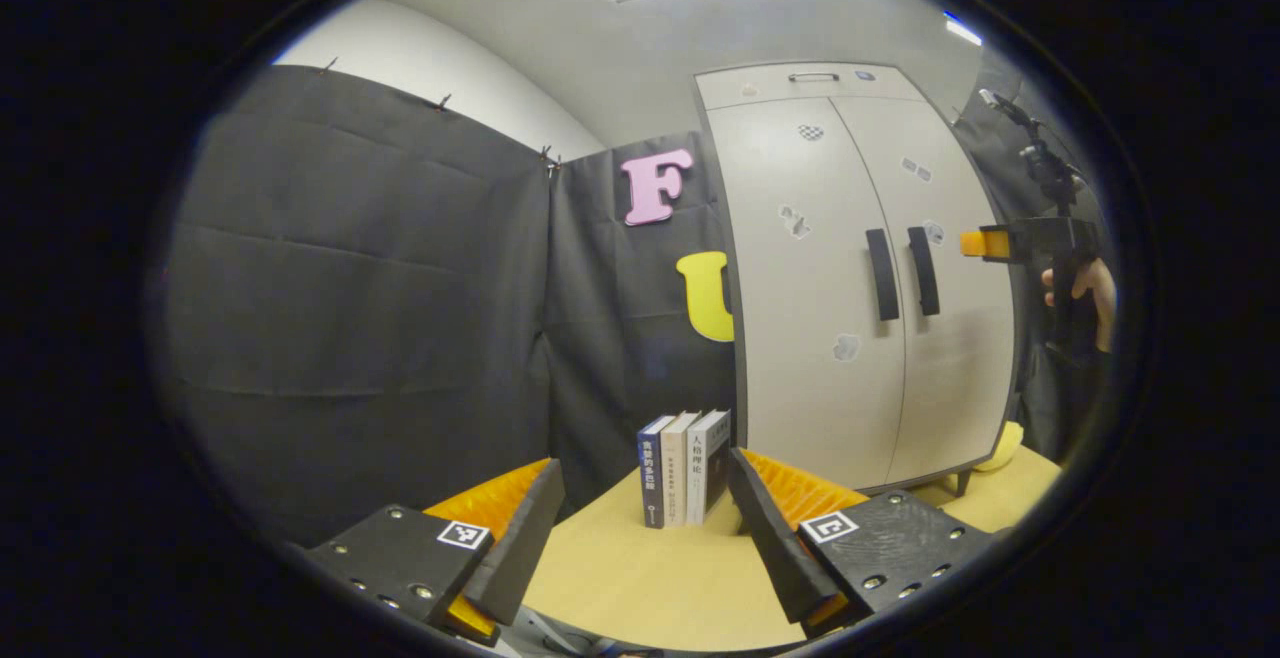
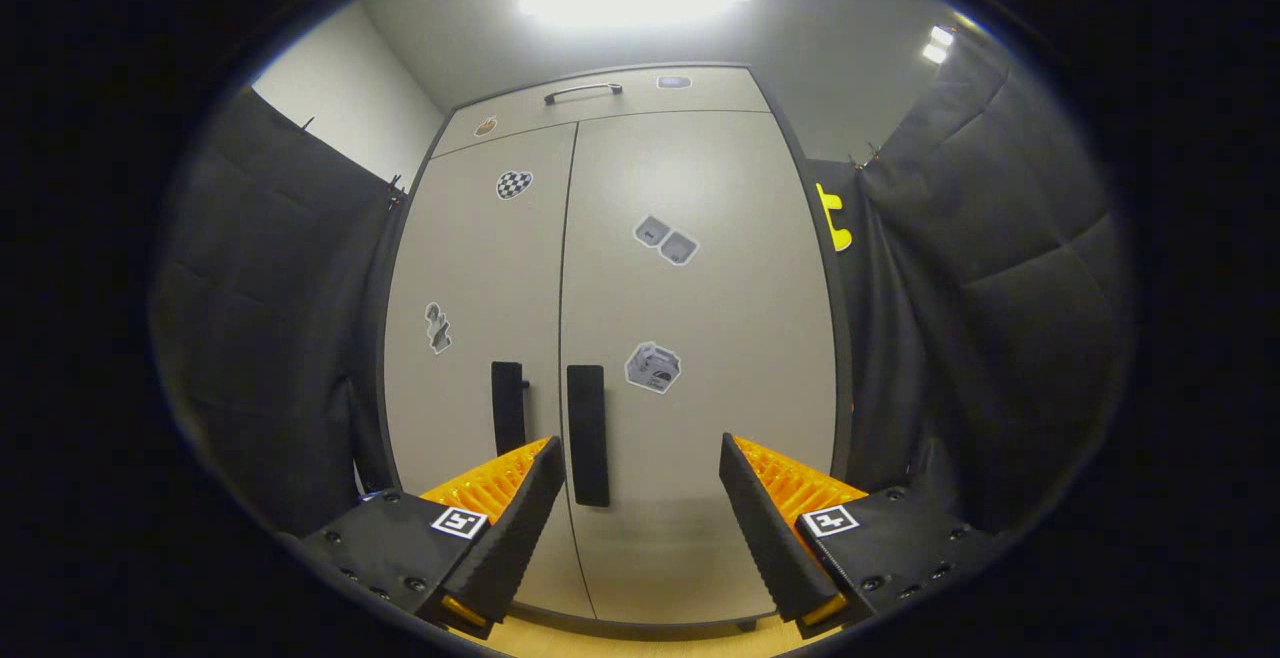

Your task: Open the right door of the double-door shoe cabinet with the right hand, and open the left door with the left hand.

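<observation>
The pale shoe cabinet (image 1: 850, 188) stands on the wooden table with both doors shut. Its two black vertical handles, left (image 1: 882, 275) and right (image 1: 923, 271), sit side by side at the middle seam. My left gripper (image 1: 645, 528) is open and empty, well back from the cabinet and off to its left. In the right gripper view the cabinet (image 2: 700, 318) is close. My right gripper (image 2: 640, 508) is open in front of the right door, with the right handle (image 2: 587, 435) just inside its left finger; the left handle (image 2: 508, 406) lies beyond. A hand (image 1: 1092, 288) holds the right gripper (image 1: 985, 243) before the right door.
Three upright books (image 1: 685, 468) stand on the table (image 1: 640, 578) left of the cabinet's foot. A top drawer with a bar handle (image 2: 585, 90) runs above the doors. Black cloth walls close in on both sides. A yellow object (image 1: 1008, 446) lies by the cabinet's right corner.
</observation>
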Demonstrator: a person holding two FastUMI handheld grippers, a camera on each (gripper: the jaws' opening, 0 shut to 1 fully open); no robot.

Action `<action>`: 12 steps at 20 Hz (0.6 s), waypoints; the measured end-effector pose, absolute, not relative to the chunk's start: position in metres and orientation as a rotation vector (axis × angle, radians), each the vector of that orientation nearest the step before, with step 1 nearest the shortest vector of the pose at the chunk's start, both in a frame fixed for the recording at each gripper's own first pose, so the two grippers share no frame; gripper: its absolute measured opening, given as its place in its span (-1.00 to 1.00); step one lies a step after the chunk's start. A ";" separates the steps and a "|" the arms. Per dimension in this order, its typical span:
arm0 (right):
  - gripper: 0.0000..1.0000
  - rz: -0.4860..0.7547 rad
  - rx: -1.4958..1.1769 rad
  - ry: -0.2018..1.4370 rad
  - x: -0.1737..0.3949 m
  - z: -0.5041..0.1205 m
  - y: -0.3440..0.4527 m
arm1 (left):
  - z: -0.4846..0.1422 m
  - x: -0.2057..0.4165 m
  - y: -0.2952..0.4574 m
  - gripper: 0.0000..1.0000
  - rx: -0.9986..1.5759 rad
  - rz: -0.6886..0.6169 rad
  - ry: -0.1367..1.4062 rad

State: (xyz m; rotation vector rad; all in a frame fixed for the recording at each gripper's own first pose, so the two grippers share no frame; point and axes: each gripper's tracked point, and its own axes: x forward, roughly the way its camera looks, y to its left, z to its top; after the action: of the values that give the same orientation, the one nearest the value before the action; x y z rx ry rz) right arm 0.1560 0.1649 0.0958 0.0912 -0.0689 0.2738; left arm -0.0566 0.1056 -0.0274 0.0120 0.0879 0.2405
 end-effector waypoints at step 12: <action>0.96 0.308 0.086 0.030 0.208 0.078 0.221 | -0.033 -0.071 0.126 0.93 0.018 0.302 0.111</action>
State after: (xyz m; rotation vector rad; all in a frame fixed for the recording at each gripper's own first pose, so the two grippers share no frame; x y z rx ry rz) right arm 0.2085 0.2209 0.0776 0.0859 0.0295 0.3077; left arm -0.0707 0.1259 -0.0334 0.0176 0.1105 0.3015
